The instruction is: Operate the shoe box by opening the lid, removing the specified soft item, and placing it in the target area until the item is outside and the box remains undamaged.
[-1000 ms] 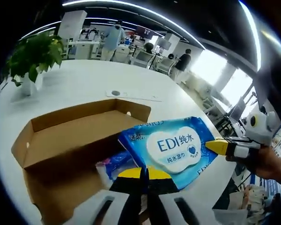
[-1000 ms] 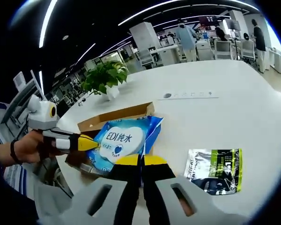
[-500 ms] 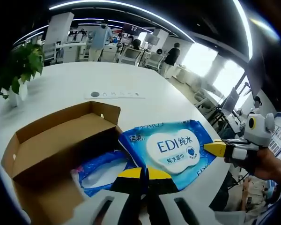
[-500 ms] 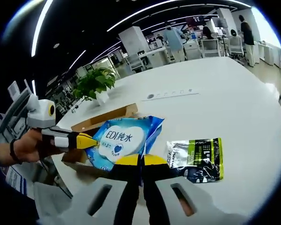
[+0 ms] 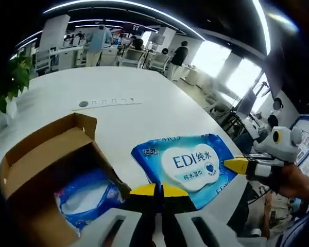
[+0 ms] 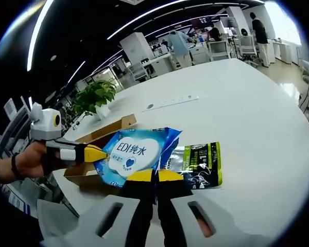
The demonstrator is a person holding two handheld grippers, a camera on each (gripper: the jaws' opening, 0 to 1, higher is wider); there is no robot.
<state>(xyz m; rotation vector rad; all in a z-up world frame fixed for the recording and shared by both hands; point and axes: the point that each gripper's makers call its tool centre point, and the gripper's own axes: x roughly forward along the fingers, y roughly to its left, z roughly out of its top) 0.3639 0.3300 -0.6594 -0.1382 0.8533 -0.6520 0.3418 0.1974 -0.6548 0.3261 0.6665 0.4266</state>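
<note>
A blue wet-wipes pack (image 5: 188, 162) hangs over the white table, just right of the open cardboard shoe box (image 5: 46, 149). My left gripper (image 5: 158, 190) is shut on the pack's near edge. From the right, my right gripper (image 5: 239, 164) pinches its side edge. In the right gripper view the same pack (image 6: 131, 154) sits between my right gripper (image 6: 154, 176), shut on its lower edge, and my left gripper (image 6: 95, 152) at its left side. The box (image 6: 105, 131) lies behind it. A second blue soft pack (image 5: 85, 198) lies inside the box.
A green-and-black pouch (image 6: 198, 163) lies on the table (image 6: 237, 118) right beside the held pack. A potted plant (image 6: 95, 95) and a flat socket strip (image 6: 172, 100) stand farther back. People and desks are beyond the table's far edge.
Both grippers have carried the wipes pack away from the box, over bare table and toward the green pouch. The second blue pack in the box has come into sight.
</note>
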